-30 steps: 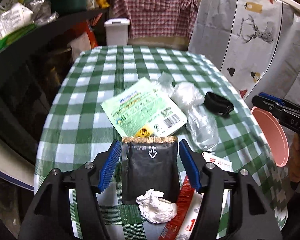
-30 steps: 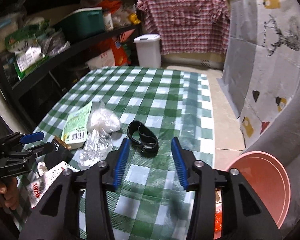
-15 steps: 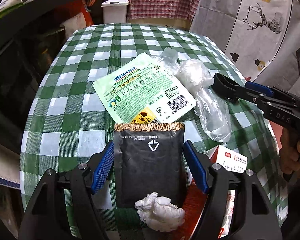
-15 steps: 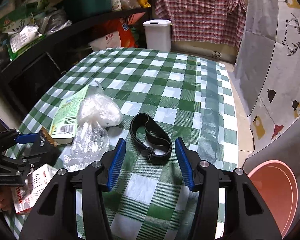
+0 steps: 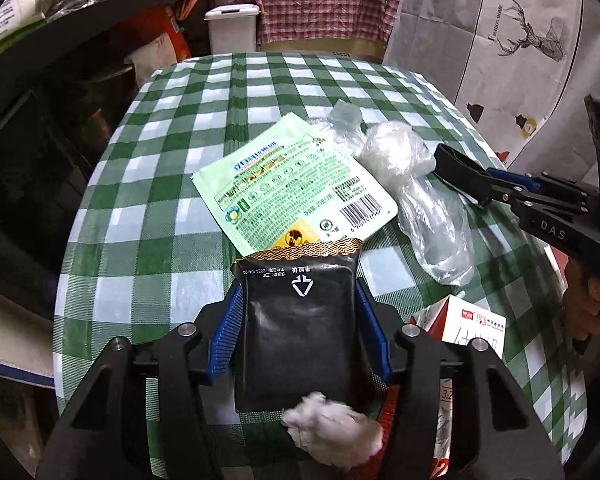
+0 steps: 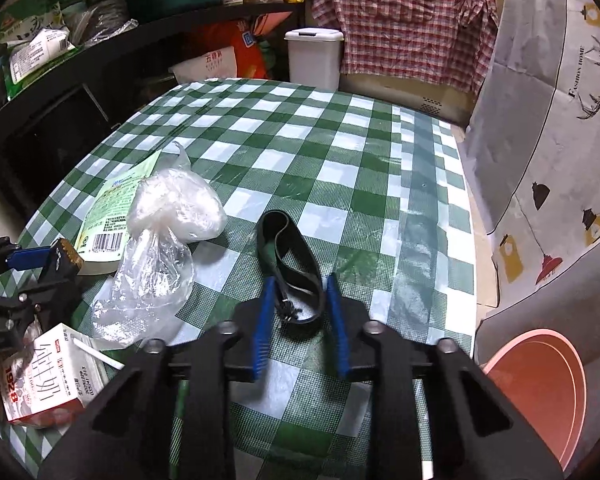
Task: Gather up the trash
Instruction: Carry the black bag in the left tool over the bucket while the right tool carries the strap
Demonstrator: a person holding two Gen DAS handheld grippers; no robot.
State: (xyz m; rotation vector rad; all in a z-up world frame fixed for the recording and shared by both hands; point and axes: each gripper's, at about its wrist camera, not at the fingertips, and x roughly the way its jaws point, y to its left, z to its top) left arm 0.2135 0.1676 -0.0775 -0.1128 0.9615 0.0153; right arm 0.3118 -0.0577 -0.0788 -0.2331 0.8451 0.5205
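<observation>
My left gripper (image 5: 298, 300) straddles a black snack pouch (image 5: 298, 324) lying on the checked table (image 5: 160, 184); its blue pads touch the pouch's two sides. A crumpled white tissue (image 5: 332, 436) lies at the pouch's near end. My right gripper (image 6: 300, 292) straddles the near end of a black strap loop (image 6: 290, 256), with its pads close to the loop. A green wrapper (image 5: 292, 188), a clear plastic bag (image 5: 420, 200) and a milk carton (image 6: 48, 376) lie on the table. A pink bin (image 6: 540, 388) stands off the table's right edge.
Dark shelves (image 6: 60, 80) full of packets run along the left. A white lidded bin (image 6: 314, 58) and a plaid cloth (image 6: 400, 20) stand beyond the table's far end. A deer-print sheet (image 6: 560, 120) hangs on the right.
Both grippers moved forward and down over their items and narrowed: the left onto the black pouch, the right around the strap loop.
</observation>
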